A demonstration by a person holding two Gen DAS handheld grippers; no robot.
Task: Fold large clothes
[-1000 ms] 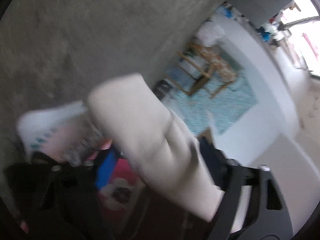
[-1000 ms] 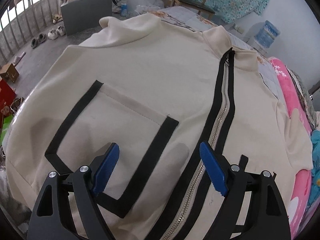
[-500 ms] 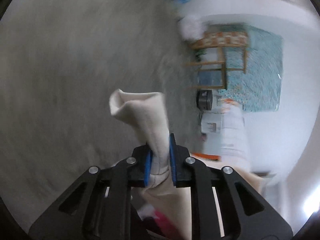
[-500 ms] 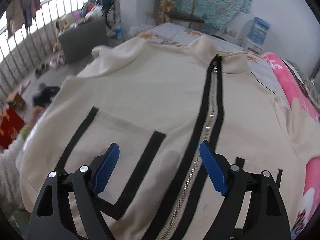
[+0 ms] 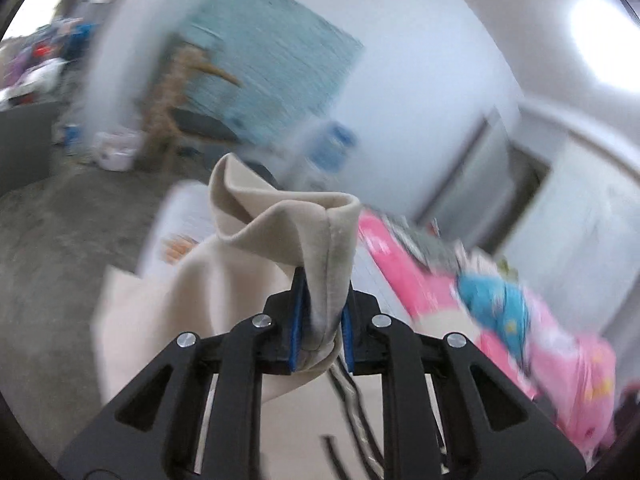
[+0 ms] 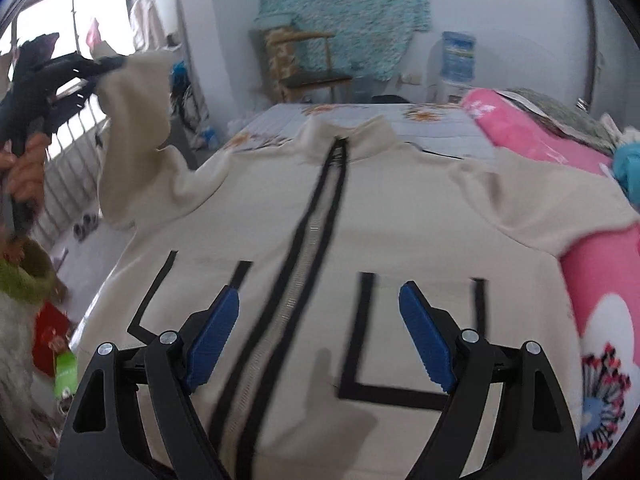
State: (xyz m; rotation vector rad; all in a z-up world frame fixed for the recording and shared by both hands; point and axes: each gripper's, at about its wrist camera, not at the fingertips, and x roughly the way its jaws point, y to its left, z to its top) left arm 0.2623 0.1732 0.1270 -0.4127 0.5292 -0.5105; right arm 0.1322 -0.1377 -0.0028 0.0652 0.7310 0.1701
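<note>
While the left gripper [image 5: 321,322] pinches the jacket's [image 6: 360,216] sleeve [image 5: 304,232] aloft, the right gripper [image 6: 320,336] hovers agape – above its zip

The left claw [image 5: 321,320], wide apart a second ago with the cream jacket's sleeve cuff [image 5: 320,232] lying loose between its pads, has closed and now pinches that cuff. It has risen from floor level and rolled upright, so its view shows the room's wall rather than the concrete floor. In the right wrist view the sleeve [image 6: 132,120] now hangs lifted at upper left. The right claw [image 6: 320,336] has shifted rightward, now straddling the zipper [image 6: 308,248].
</note>
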